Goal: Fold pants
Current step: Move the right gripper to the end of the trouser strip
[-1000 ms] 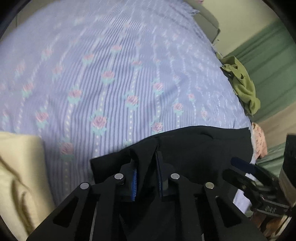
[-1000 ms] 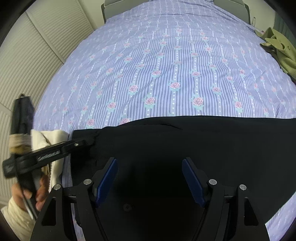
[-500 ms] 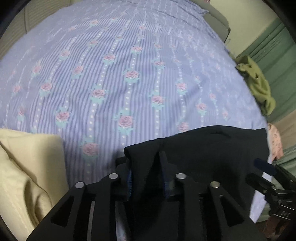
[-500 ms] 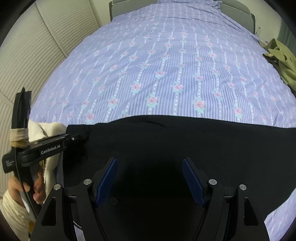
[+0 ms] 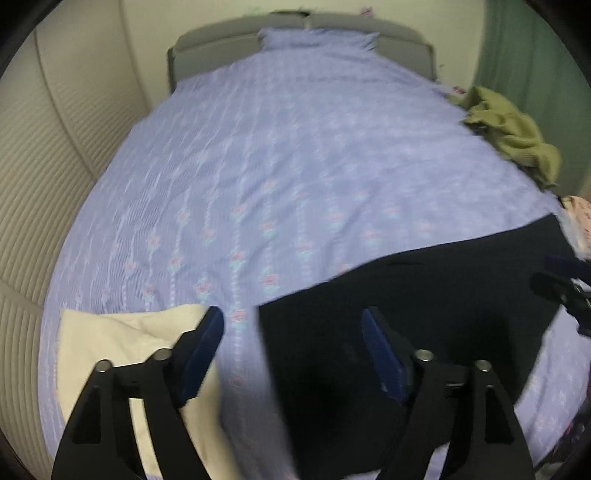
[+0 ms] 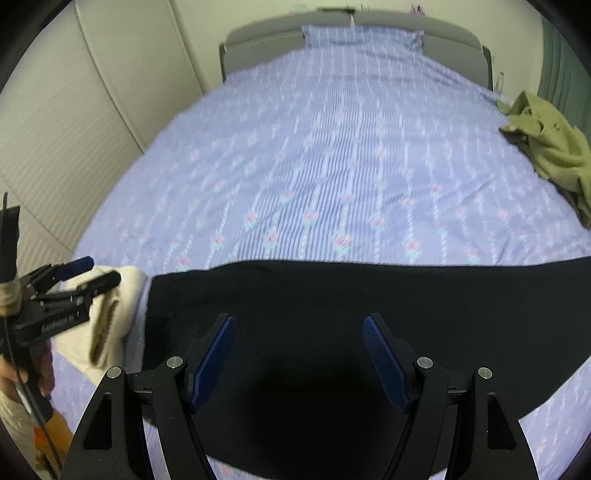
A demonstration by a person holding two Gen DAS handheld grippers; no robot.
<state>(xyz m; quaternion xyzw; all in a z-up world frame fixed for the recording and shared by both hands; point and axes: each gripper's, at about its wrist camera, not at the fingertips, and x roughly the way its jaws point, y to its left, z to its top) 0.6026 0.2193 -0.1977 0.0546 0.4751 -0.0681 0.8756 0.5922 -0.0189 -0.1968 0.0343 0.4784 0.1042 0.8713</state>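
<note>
A home bedroom is showing here. A bed [image 6: 332,155] is filling the room, wearing a lilac striped cover with pink roses. At the bed's far end a grey headboard [image 6: 454,40] is standing with a matching pillow [image 6: 362,35] leaning on it. Left of the bed, ribbed cream closet doors [image 6: 55,155] are running along; right of it, a green curtain [image 5: 524,55] is hanging.

Black pants [image 6: 332,314] cut off at right edge (bedsheet [image 5: 295,166] pattern motion-blurred).

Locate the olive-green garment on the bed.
The olive-green garment lies crumpled at the bed's right edge in both views, beyond the black pants, by the green curtain.
</note>
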